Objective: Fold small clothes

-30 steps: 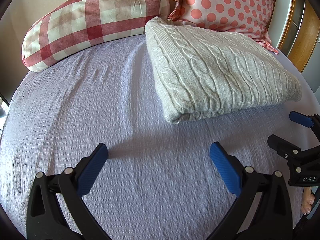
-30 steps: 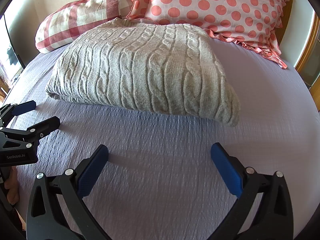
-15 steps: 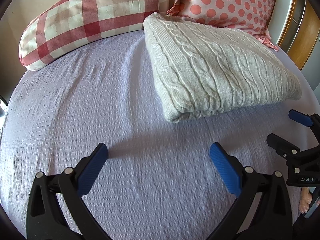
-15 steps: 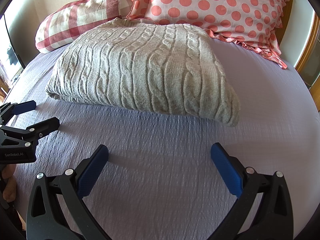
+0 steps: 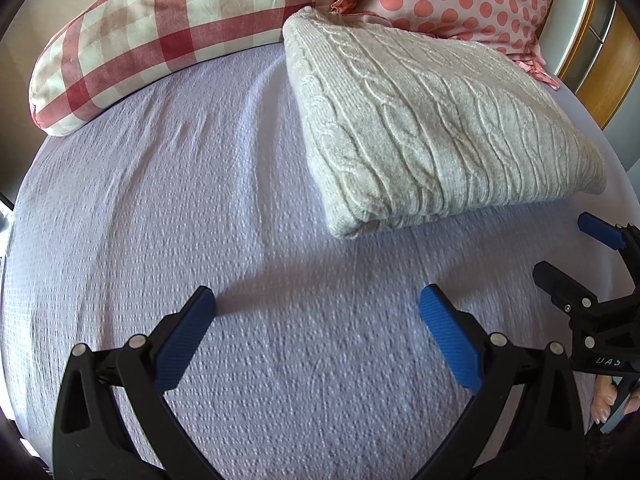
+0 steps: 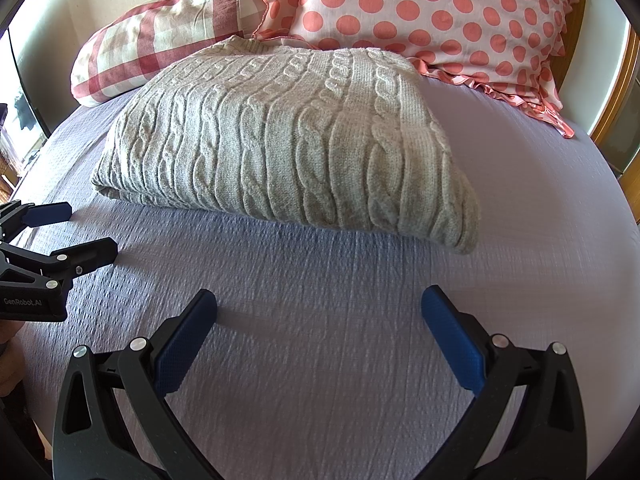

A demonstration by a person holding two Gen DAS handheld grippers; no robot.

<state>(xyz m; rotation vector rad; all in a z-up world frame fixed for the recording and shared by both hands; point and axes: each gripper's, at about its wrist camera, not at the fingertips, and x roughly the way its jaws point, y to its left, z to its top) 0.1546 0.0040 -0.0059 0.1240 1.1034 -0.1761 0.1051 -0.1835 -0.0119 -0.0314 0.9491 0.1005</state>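
Sweater (image 6: 288,144) lay folded at twelve o'clock on the bed (image 6: 360,320) (seemingly done); left tongs (image 5: 316,312) and right tongs (image 6: 320,312) gaped wide, empty.

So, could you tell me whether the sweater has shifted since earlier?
No; the cable-knit sweater lies unchanged against the polka-dot pillow in the right wrist view.

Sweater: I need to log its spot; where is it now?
The sweater lies folded on the bed, centre in the right wrist view, against the checked pillow and dotted pillow.
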